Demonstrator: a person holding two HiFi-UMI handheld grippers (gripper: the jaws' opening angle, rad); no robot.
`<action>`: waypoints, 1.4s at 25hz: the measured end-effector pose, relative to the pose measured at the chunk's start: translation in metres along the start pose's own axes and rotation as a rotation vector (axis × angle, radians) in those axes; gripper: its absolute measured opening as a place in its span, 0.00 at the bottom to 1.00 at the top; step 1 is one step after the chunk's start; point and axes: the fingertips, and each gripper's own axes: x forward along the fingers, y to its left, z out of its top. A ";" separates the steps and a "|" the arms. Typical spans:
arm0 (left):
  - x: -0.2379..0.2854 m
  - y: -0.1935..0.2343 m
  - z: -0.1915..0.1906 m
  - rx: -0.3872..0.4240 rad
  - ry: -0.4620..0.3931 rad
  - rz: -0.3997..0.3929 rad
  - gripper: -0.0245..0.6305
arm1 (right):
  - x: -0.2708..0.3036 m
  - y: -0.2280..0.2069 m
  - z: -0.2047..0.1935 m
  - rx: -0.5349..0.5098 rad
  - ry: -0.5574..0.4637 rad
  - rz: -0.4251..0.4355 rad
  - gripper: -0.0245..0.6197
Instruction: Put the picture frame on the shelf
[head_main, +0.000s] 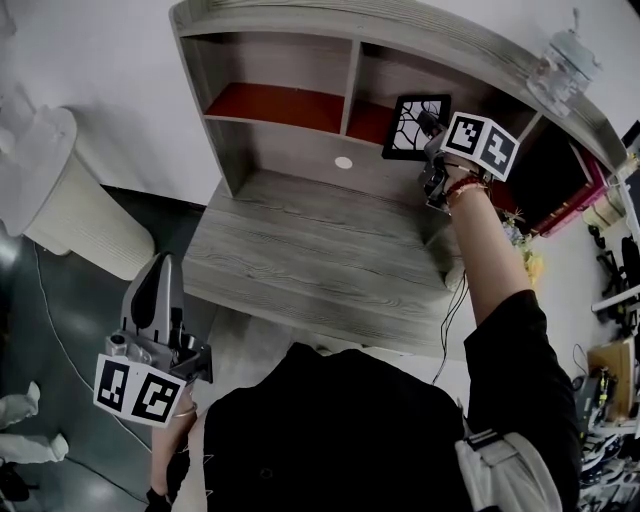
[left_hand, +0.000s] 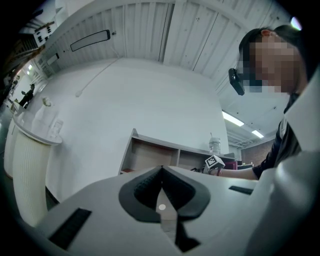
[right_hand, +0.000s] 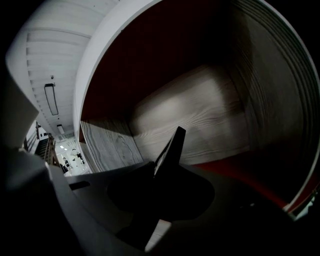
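Note:
The picture frame (head_main: 415, 127), black-edged with a white branching pattern, stands at the mouth of the right compartment of the wooden shelf (head_main: 350, 75), over its red floor (head_main: 368, 122). My right gripper (head_main: 432, 135) reaches to the frame's right edge. In the right gripper view the frame (right_hand: 170, 147) rises edge-on between the jaws of the right gripper (right_hand: 162, 172). It is too dark there to see whether the pads press on it. My left gripper (head_main: 160, 265) hangs low at the left, off the desk, shut and empty; its pads (left_hand: 150, 185) meet at a point.
The shelf stands on a grey wooden desk (head_main: 300, 250). A glass jar (head_main: 565, 62) stands on top of the shelf at the right. A white ribbed cylinder (head_main: 75, 215) stands on the floor at left. Cluttered racks (head_main: 610, 200) line the right side.

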 end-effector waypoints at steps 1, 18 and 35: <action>0.000 0.000 0.000 -0.004 -0.002 0.000 0.05 | 0.001 0.000 -0.002 0.000 0.012 0.005 0.21; 0.002 -0.001 -0.006 -0.033 -0.005 -0.022 0.05 | 0.012 -0.002 -0.013 -0.012 0.108 0.038 0.25; 0.006 -0.005 -0.012 -0.065 -0.007 -0.052 0.05 | 0.017 0.007 -0.009 -0.147 0.142 -0.039 0.29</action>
